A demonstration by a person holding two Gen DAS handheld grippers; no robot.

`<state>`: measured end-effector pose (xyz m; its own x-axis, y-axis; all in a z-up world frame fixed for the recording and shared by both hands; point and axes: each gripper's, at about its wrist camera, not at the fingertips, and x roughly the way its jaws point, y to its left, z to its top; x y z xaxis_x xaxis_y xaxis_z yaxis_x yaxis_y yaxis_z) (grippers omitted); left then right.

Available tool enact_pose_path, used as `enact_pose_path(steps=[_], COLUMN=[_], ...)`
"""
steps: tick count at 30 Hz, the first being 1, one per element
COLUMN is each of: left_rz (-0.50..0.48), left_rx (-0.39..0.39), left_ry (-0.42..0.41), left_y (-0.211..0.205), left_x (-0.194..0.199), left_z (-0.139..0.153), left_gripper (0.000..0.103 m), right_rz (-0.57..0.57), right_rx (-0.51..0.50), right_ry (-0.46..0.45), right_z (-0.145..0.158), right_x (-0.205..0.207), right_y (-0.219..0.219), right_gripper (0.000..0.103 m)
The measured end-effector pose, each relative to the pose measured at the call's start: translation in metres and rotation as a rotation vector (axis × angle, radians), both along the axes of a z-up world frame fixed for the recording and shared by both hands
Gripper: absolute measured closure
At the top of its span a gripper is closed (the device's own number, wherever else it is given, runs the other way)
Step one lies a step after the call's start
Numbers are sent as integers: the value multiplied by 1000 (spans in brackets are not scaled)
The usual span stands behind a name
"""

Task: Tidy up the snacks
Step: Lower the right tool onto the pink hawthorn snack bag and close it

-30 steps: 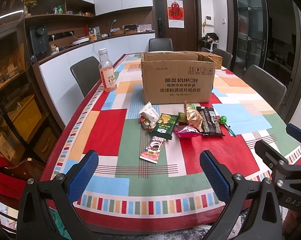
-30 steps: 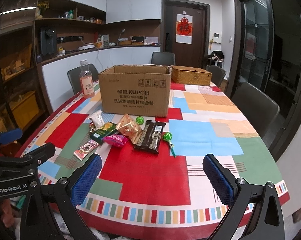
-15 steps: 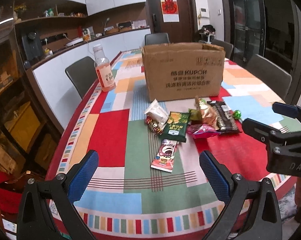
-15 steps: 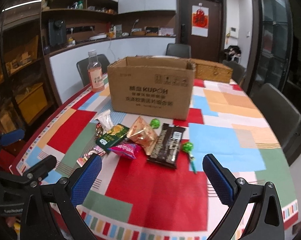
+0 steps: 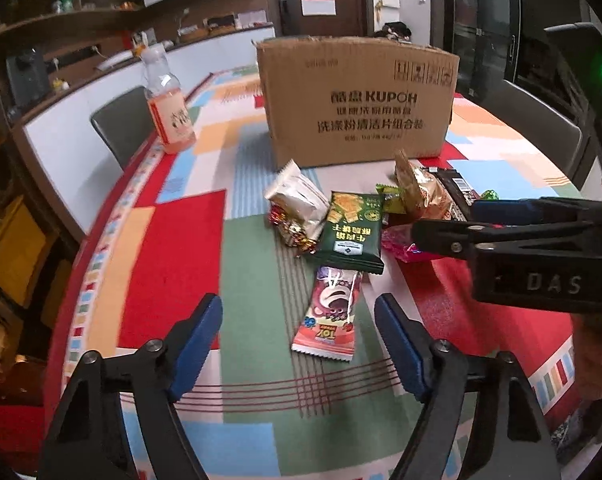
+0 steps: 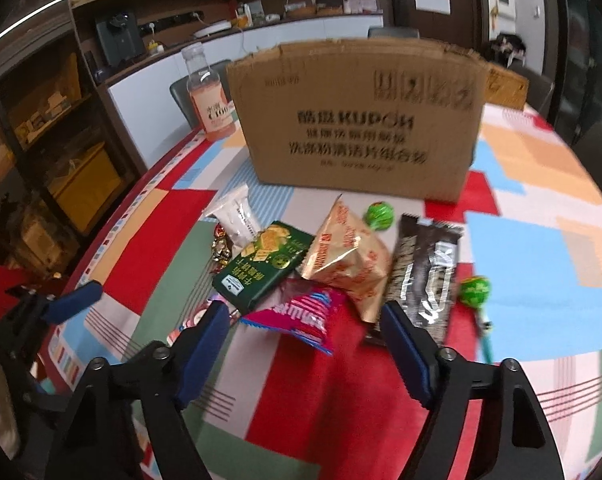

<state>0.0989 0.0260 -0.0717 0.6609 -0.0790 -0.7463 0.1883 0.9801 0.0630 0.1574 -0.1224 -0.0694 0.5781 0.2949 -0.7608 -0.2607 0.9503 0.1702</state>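
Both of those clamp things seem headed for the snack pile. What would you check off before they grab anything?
1. Left gripper lined up with a snack: ok, the pink strawberry packet lies between its jaws, which are closing but not yet touching.
2. Right gripper lined up: ok, the pink foil bag sits just ahead of its closing jaws.
3. Nothing held yet: ok.
4. Targets free of the pile: not ok, the green cracker pack overlaps the strawberry packet's far end.
5. Cardboard box open on top: cannot tell from this angle.
6. Grippers clear of each other: ok, apart.
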Motion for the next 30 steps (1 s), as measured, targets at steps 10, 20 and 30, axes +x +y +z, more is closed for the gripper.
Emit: enact_pose_path(steps=[10, 20, 30], left_rz=[-34, -36, -36], left_rx=[-70, -64, -98], left_ry=[80, 123, 137], left_y=[-8, -13, -14], left_x=[28, 43, 37], left_z=[-23, -40, -38], left_gripper=[39, 58, 72], right_rz=[-7, 16, 30], right_rx=[19, -20, -35], right_ry=[108, 118, 107], right_z=[-32, -45, -43], right_x=[24, 25, 18], right_y=[3, 11, 11], right_gripper=[46, 58, 67])
